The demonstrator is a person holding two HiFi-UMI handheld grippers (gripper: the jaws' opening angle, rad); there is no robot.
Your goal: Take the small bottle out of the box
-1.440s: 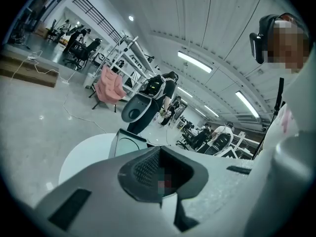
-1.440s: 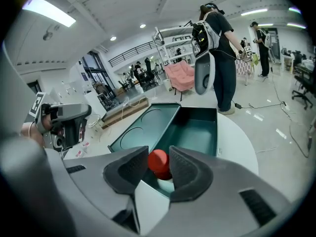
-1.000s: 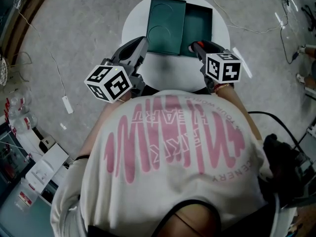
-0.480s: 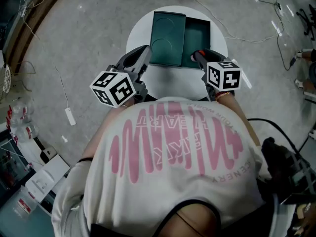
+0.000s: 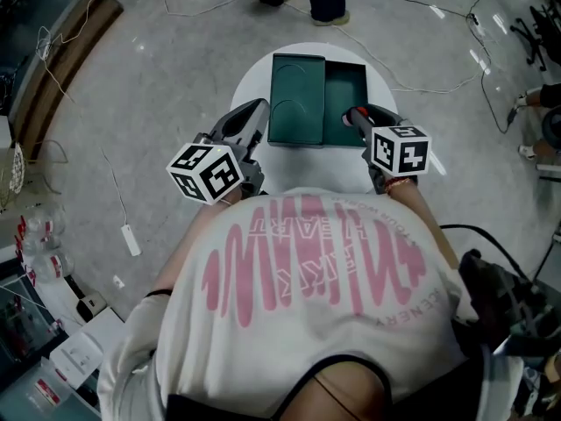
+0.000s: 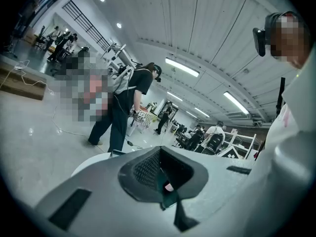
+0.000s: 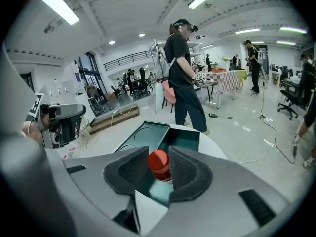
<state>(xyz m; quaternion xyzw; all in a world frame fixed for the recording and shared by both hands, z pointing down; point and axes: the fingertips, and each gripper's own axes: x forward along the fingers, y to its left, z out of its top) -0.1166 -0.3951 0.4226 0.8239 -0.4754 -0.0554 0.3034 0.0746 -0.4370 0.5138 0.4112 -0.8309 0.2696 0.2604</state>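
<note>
step in hand: grip made, lift pending. right gripper (image 7: pixel 159 172) is clamped on the small red-capped bottle (image 7: pixel 159 161), dark pads pressing the cap from both sides. the bottle sits at the near edge of the open right-hand compartment of the dark green rectangular box (image 5: pixel 347 86) on the round white table (image 5: pixel 307 160). cannot tell whether its base has left the box floor.

left gripper (image 6: pixel 163 179): jaws together, nothing held, hanging just beside the box's left near corner.

containers: the left half of the box is covered by a flat dark green panel with ring outlines (image 5: pixel 296 95), probably the lid. the open compartment shows bare green floor, with no other contents visible.

next move, as i judge it: a straight lift to clear the near wall, then carry the bottle out over the table, with grip pressure held because the cap is round.
</note>
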